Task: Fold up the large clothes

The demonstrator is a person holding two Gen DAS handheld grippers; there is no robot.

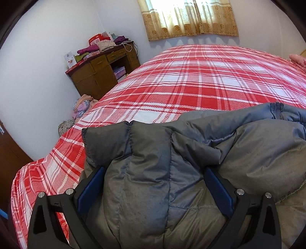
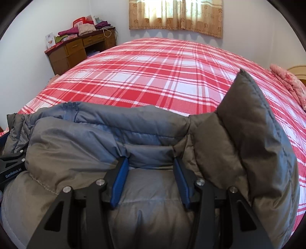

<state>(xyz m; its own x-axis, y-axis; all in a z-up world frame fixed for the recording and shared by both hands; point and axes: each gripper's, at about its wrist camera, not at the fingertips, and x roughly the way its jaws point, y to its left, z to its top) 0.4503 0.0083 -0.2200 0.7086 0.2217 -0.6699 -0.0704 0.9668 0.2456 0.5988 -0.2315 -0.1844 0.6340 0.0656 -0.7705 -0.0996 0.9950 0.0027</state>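
Observation:
A puffy grey down jacket point(image 1: 248, 153) lies bunched at the near edge of a bed with a red and white plaid sheet point(image 1: 191, 76). My left gripper point(image 1: 154, 169) is shut on a thick quilted fold of it, and the padding bulges between the blue pads point(image 1: 91, 189). In the right wrist view the jacket point(image 2: 76, 145) shows its bluish lining, and one stiff corner stands up at the right. My right gripper point(image 2: 150, 160) is shut on a narrower fold near the lining. The left gripper's body point(image 2: 11, 168) shows at the left edge, and the jacket hides its fingers.
The plaid bed point(image 2: 153, 76) stretches away beyond the jacket. A wooden desk point(image 1: 99, 72) piled with clothes and boxes stands in the far left corner. Loose clothes point(image 1: 82, 107) lie on the floor beside the bed. Pink bedding point(image 2: 288, 84) lies at the right edge, under a curtained window point(image 2: 176, 15).

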